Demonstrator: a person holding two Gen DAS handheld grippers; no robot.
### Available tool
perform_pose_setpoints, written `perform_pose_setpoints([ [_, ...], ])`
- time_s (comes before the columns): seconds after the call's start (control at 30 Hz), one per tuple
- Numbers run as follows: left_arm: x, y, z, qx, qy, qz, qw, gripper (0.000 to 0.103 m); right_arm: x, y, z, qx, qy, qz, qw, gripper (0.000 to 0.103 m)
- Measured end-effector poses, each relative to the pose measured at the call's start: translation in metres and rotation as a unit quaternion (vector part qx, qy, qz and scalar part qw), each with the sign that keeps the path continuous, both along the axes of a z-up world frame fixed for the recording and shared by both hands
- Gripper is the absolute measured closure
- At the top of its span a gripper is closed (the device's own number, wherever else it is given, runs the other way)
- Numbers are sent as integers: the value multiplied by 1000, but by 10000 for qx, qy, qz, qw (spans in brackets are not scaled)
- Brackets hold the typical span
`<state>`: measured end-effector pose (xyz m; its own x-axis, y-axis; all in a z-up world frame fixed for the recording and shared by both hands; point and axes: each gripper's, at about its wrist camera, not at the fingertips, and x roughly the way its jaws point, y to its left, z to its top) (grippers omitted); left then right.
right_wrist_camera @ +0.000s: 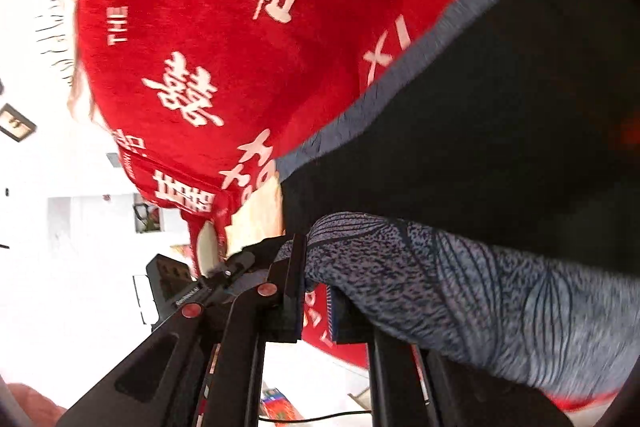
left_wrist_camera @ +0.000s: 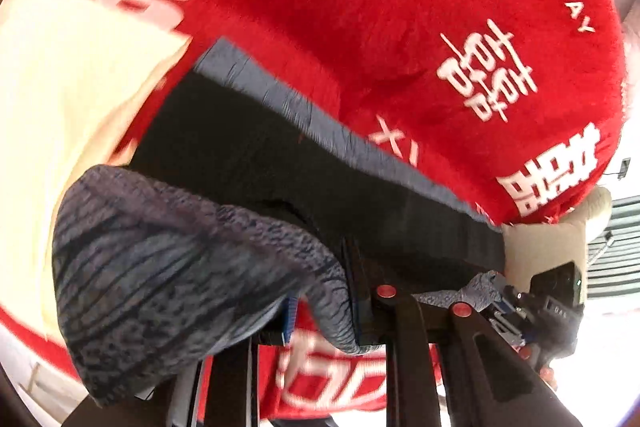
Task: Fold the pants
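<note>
The pants are heathered grey-blue with a dark inner side [left_wrist_camera: 280, 163] and lie stretched over a red blanket. My left gripper [left_wrist_camera: 324, 307] is shut on a bunched grey edge of the pants [left_wrist_camera: 160, 259], which drapes over its left finger. My right gripper [right_wrist_camera: 318, 291] is shut on the other end of the same edge, and the grey fabric [right_wrist_camera: 460, 287] runs off to the right. The lifted edge spans between both grippers. Each sees the other: the right gripper [left_wrist_camera: 516, 301] in the left wrist view, the left gripper [right_wrist_camera: 236, 263] in the right wrist view.
A red plush blanket [left_wrist_camera: 400, 7] with white characters and lettering covers the surface under the pants. A cream cloth [left_wrist_camera: 60, 87] lies at its left side, and a cream cushion [left_wrist_camera: 540, 247] at the blanket's edge. A bright white room [right_wrist_camera: 60, 187] lies beyond.
</note>
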<state>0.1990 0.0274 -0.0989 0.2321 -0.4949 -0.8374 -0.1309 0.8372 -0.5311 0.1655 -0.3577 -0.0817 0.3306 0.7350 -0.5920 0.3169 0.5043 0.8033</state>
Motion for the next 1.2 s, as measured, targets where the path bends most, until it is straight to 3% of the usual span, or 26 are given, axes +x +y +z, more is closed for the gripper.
perform_pose_setpoints([
  [0.13, 55, -16, -26, 281, 89, -80, 9995, 82, 61, -11, -37, -130, 356, 272, 9989, 93],
  [0.33, 108, -30, -88, 570, 536, -110, 9969, 79, 115, -25, -101, -435, 825, 660, 9935, 91],
  [0.43, 112, -29, -89, 498, 588, -149, 9969, 77, 122, -33, -128, -188, 1042, 615, 9925, 90],
  [0.5, 106, -25, -78, 449, 651, -250, 9966, 72, 120, -38, -129, 36, 1108, 557, 9923, 88],
  [0.57, 97, -23, -64, 493, 664, -295, 9961, 64, 118, -41, -124, 52, 1083, 640, 9920, 74],
  [0.6, 91, -23, -53, 649, 627, -321, 9954, 51, 117, -44, -116, 11, 1033, 655, 9925, 54],
  [0.63, 83, -21, -39, 1023, 512, -303, 9930, 25, 117, -46, -109, -31, 988, 642, 9930, 31],
  [0.67, 77, -20, -27, 1250, 344, -261, 9912, 19, 116, -49, -94, -150, 871, 587, 9944, 26],
  [0.8, 64, -25, 1, 1803, -109, -327, 9830, 19, 117, -43, -49, -712, 446, 842, 9929, 27],
  [0.9, 75, -42, -16, 2068, -101, -548, 9768, 19, 114, -22, -34, -1234, 218, 1422, 9819, 55],
  [1.07, 99, -69, -75, 2778, -40, -673, 9583, 19, 120, -5, -73, -2379, 431, 2171, 9457, 62],
  [1.1, 100, -72, -85, 3156, -78, -728, 9460, 19, 121, -8, -79, -2449, 450, 2168, 9439, 71],
  [1.2, 93, -75, -87, 3285, -224, -875, 9402, 16, 124, -27, -80, -2107, 406, 1873, 9586, 71],
])
